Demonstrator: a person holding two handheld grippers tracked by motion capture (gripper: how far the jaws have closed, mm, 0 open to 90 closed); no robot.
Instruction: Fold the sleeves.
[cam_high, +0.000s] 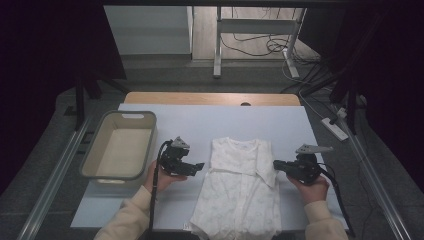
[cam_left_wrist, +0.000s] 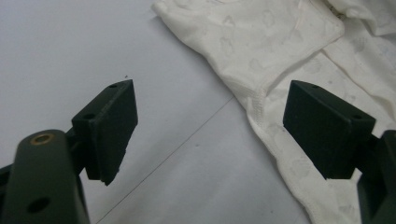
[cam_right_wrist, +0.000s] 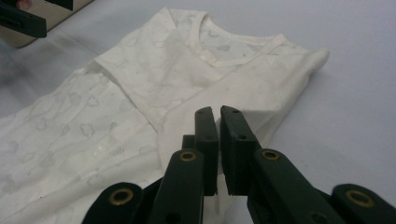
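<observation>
Grey basket (cam_high: 95, 150) on white table (cam_high: 200, 120)

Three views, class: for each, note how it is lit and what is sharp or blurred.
High view: dim, dark vignette at both sides, table and garment evenly lit, soft overall. Left gripper view: bright, flat light; garment sharp, near jaws slightly blurred. Right gripper view: cloth print sharp mid-frame, basket at top left blurred, no glare.
</observation>
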